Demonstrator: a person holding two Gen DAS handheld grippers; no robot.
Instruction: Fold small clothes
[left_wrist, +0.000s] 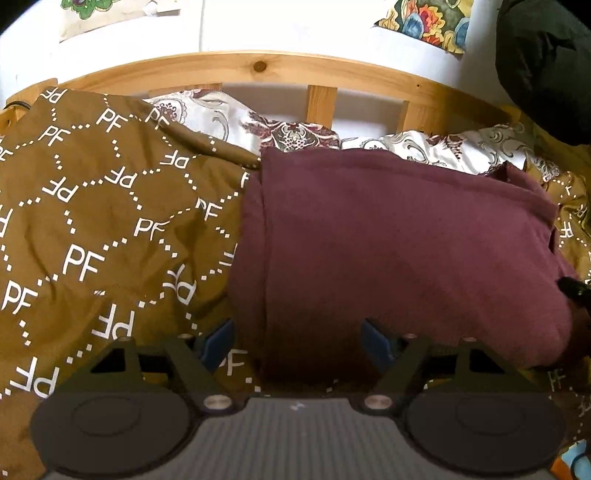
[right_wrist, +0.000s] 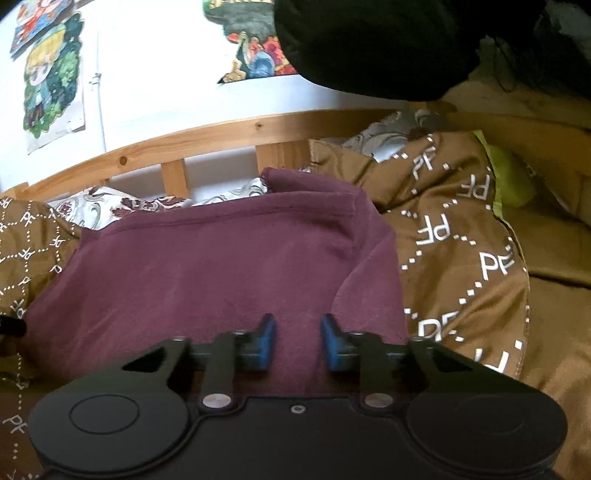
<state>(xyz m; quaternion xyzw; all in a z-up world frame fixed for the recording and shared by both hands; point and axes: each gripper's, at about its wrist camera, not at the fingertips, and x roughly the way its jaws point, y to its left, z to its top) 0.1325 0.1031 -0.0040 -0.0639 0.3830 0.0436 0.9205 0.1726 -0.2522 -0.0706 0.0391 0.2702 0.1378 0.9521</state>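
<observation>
Maroon garment (left_wrist: 399, 236) lies on the brown patterned bedspread (left_wrist: 96, 206), its long axis running across, parallel to the wooden bed rail (left_wrist: 258, 68); its near edge sits under both tools; left gripper (left_wrist: 297, 341) stands spread at the garment's left near corner, one pad (left_wrist: 218, 343) over bedspread, the other over cloth, pinching nothing; right gripper (right_wrist: 298, 341) tilts down onto the right near portion, pads (right_wrist: 266, 341) narrowed with a gap showing, cloth between them; whether it pinches, I cannot tell.
</observation>
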